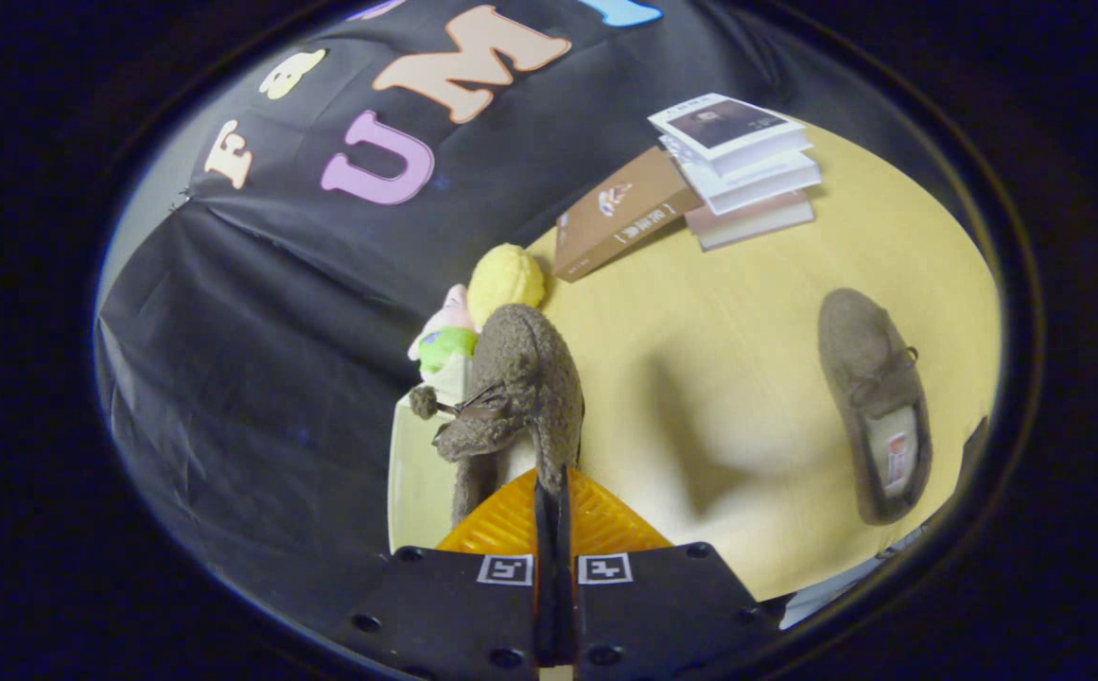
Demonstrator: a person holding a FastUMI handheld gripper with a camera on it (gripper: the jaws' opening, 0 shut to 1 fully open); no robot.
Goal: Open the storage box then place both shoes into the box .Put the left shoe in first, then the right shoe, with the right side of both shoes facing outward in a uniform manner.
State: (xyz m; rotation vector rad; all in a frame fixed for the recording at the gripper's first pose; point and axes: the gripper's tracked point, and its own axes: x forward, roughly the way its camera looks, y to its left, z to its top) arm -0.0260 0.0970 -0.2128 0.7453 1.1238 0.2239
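Gripper (553, 492) fingers pressed nearly together, pinching the heel rim of a fuzzy brown shoe (511, 388); the shoe hangs from the tips with its toe away from them, its nap curly and fleece-like, a small bow on the vamp. Beneath it, pale box (416, 473), smooth-walled. Second shoe (875, 407), same fleecy brown, lies flat on the smooth yellow table (700, 378), well to the right of the fingers, pale insole showing. Beyond the held shoe: a round knobbly yellow plush (506, 279) and a soft pink-and-green toy (444, 331). Further back, a flat brown book (619, 213) beside a stack of books (742, 165).
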